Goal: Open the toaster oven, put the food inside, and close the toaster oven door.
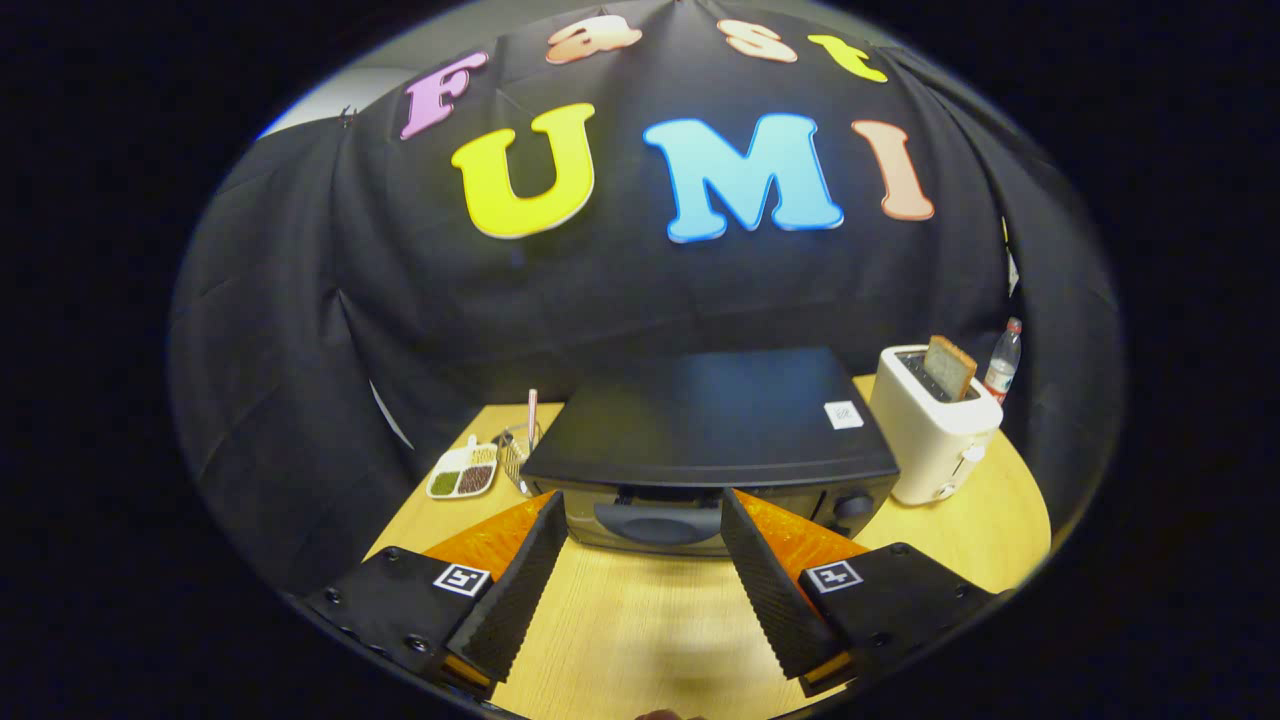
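Note:
A black toaster oven [712,425] stands on the round wooden table [640,620], just beyond my fingers. Its glass door [655,520] with a dark handle faces me and is closed. My gripper [645,505] is open, held above the table in front of the door; the two fingertips sit to either side of the door's handle, with nothing between them. I cannot make out the food for the oven from here, apart from the items at the sides.
A white pop-up toaster [930,430] with a slice of bread [950,367] in a slot stands right of the oven, a plastic bottle [1003,360] behind it. Left of the oven are a divided dish [462,475] of grains and a glass container [520,450] with a straw.

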`<move>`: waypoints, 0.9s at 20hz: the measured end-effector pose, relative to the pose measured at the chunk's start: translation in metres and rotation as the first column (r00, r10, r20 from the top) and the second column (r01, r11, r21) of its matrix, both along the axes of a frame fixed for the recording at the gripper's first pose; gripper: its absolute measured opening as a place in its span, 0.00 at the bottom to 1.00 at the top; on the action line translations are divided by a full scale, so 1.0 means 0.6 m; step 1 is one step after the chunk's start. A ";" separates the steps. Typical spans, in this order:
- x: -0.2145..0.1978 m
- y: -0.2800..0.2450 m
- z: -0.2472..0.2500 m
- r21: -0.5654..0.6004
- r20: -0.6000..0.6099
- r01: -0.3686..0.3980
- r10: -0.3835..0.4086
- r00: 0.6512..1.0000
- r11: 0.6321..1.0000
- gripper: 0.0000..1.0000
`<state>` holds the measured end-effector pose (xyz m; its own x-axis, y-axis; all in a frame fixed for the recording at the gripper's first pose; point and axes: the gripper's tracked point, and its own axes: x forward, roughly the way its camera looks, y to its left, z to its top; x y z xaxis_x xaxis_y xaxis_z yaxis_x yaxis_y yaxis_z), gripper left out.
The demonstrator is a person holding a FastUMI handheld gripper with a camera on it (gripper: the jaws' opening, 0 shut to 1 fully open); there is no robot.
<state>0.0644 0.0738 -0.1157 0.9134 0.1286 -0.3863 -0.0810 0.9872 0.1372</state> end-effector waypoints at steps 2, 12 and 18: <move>-0.018 -0.031 0.042 -0.036 0.086 0.003 0.000 0.996 0.999 0.99; -0.156 -0.195 0.134 -0.111 0.310 0.126 -0.086 0.947 0.986 0.98; -0.178 -0.247 0.140 -0.114 0.329 0.186 -0.139 0.934 0.976 0.98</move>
<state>-0.0426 -0.0746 -0.0319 0.9949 -0.0664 -0.0760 0.0658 0.9978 -0.0107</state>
